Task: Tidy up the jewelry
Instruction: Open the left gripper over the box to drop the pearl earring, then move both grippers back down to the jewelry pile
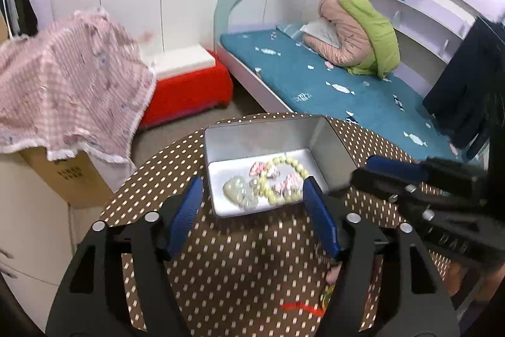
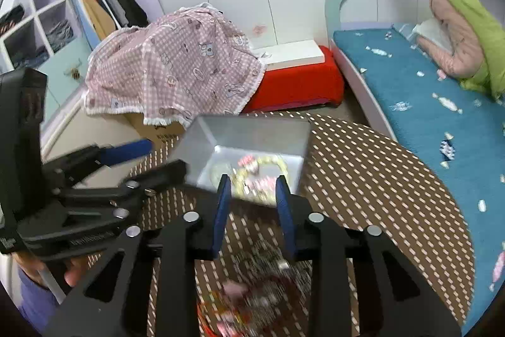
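Both the left gripper and right gripper hang empty, jaws parted, above the tin holding the bead bracelet; a careless descent could knock it.

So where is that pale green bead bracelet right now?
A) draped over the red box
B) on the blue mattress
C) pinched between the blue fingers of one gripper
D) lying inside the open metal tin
D: the bead bracelet lies on the floor of the open metal tin beside other small trinkets, and both the left gripper and the right gripper have open jaws with nothing clamped between them.
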`<state>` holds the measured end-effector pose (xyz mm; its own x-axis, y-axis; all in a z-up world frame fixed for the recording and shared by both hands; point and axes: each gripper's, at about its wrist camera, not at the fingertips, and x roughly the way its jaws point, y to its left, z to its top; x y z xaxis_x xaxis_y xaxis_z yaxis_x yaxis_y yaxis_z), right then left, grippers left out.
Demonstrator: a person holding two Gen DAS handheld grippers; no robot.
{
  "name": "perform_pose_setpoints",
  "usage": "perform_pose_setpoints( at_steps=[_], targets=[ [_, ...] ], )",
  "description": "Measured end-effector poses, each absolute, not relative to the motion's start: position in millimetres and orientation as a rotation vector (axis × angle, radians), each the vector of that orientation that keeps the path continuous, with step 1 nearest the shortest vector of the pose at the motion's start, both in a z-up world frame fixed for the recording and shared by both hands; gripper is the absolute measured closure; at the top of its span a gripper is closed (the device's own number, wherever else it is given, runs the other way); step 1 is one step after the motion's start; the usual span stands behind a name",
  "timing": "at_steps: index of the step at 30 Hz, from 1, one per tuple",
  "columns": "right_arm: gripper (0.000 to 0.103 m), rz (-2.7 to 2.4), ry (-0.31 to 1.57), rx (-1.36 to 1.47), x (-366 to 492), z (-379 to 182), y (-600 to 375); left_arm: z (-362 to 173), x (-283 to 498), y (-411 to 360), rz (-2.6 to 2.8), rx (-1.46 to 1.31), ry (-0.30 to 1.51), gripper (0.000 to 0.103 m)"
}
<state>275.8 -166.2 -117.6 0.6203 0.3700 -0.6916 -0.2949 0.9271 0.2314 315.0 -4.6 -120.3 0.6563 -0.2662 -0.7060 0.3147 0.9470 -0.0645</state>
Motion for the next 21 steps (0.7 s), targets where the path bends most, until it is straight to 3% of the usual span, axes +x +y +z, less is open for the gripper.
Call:
perform_pose_setpoints(
  at_steps=[10, 18, 21],
  targets=[
    [0.063, 0.316, 0.835, 0.057, 201.2, -153.9, -193.2, -165.1, 227.7, -14.5, -0.389, 0.075, 0.83, 0.035],
    [0.058, 0.316, 0.839, 0.104, 176.6, -165.2, -205.1, -195.1, 213.6, -38.5, -0.355, 0.093, 0.893, 0.035],
    [0.057, 0.314, 0.837, 0.105, 174.8, -166.8, -206.2, -205.2, 212.8, -43.5, -0.316, 0.136, 0.917, 0.045]
  ],
)
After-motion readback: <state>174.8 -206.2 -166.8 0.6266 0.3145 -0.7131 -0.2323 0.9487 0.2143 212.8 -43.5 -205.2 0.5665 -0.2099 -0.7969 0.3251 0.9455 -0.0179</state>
